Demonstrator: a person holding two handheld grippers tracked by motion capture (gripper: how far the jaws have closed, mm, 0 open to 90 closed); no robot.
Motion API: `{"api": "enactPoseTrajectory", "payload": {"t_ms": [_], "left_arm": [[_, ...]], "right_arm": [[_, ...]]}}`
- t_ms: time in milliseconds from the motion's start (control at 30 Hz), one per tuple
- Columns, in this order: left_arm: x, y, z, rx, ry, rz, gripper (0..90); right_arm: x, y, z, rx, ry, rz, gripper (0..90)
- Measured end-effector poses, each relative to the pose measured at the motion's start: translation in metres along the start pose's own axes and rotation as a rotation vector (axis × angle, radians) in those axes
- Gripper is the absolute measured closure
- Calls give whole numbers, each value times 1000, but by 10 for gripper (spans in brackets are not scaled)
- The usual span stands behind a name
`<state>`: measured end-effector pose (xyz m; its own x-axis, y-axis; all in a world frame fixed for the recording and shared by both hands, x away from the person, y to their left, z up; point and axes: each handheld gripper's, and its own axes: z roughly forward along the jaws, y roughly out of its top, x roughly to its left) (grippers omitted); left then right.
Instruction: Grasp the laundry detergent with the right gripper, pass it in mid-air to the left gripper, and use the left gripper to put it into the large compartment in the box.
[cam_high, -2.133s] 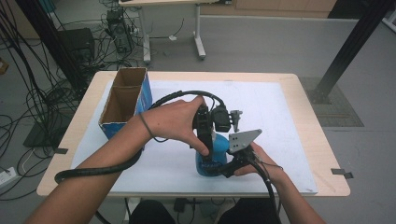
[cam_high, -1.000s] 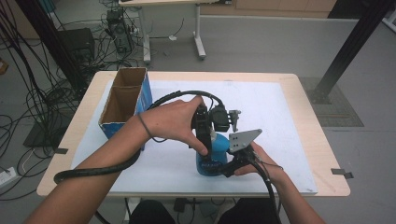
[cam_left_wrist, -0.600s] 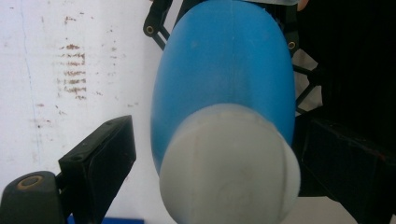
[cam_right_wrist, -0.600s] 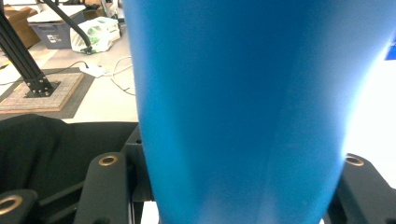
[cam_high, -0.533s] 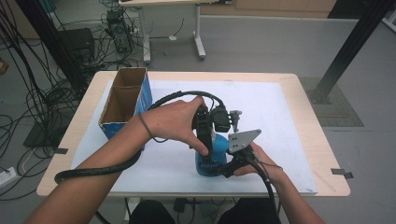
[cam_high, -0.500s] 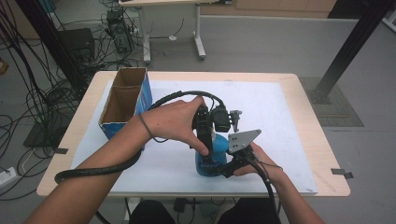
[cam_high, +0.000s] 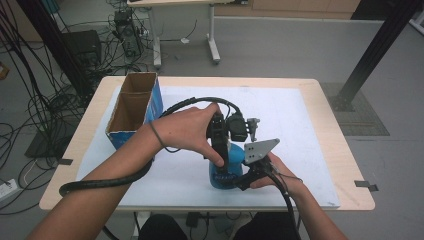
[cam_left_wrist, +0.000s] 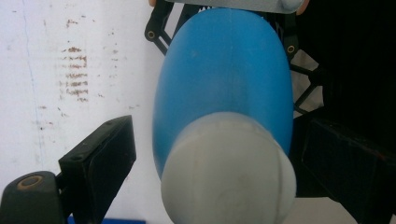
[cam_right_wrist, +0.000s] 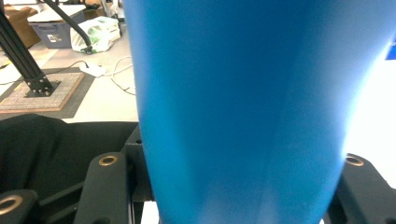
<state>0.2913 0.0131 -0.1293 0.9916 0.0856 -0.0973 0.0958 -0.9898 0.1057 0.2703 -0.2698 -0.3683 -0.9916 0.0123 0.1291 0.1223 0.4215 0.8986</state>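
White sheeting (cam_high: 300, 125) covers the wooden table (cam_high: 345, 150), with grey floor and loose cables beyond. Nearest the person, the right gripper (cam_high: 250, 175) clasps a blue bottle (cam_high: 226, 170) low on its body near the front edge; in the right gripper view the bottle's wall (cam_right_wrist: 243, 112) sits between both jaws, which look pressed against its sides. Just above, the left gripper (cam_high: 220, 145) comes down over the top. In the left gripper view its jaws stand wide on either side of the pale rounded cap (cam_left_wrist: 229, 168), one clearly apart from it, the other close, contact uncertain.

The bottle looks like smooth, stiff plastic, probably light and somewhat slippery, so the broad lower body seems the safest hold, the cap suiting a twist. Whether it holds liquid cannot be told.

Farther back on the left stands an open cardboard box (cam_high: 132, 107) with blue sides; its inside appears empty.
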Motion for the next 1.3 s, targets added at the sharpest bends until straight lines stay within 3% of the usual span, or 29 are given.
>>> {"api": "enactPoseTrajectory", "payload": {"t_ms": [1300], "left_arm": [[0, 0, 1, 0, 0, 2, 99]], "right_arm": [[-1, 1, 1, 5, 2, -3, 410]]}}
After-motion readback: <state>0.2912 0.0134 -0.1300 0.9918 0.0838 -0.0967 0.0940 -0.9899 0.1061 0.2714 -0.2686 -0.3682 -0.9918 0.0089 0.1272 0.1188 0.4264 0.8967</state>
